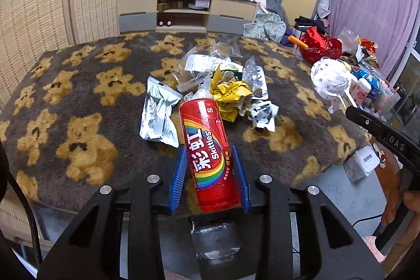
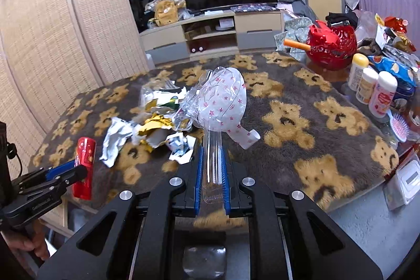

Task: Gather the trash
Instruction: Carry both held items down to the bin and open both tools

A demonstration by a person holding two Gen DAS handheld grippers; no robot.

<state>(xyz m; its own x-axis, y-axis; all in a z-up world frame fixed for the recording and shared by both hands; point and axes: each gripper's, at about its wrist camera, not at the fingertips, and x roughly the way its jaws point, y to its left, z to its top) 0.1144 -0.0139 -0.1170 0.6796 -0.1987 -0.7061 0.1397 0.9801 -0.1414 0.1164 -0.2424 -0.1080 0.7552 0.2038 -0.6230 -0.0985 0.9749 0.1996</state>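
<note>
Left tool (image 1: 210,175) was clenched on the red Skittles tube (image 1: 207,151), blue pads against both sides of its lower half, tube clear of the bench (image 1: 78,70) and angled up and away from the camera. Right tool (image 2: 211,175) was clamped tight on the flat clear handle of a star-printed plastic package (image 2: 223,101), which stuck out ahead of the pads, also off the bench.

Landmark = trash pile (image 1: 223,85) mid-bench. Tube hung just on the near side of it. Silver foil wrapper (image 1: 157,114) lay flat touching the pile's left edge. Crumpled yellow wrapper (image 1: 231,93) sat in the pile's centre, clear film bags behind it, torn white scraps (image 1: 262,114) at its near right. Red openwork bowl (image 2: 330,46) and small bottles (image 2: 378,93) stood well right of the pile, at the bench edge; they don't look like trash to me.

Judgement: both pieces look lifted, carry to a bin is next; no bin was visible in either view. To do it well:
- keep the squeeze on the tube, it's smooth and round and could slip forward out of the pads
- keep the star package level, thin handle may twist
- swing the right tool wide of the bottles
- keep the two tools apart on the way out
</note>
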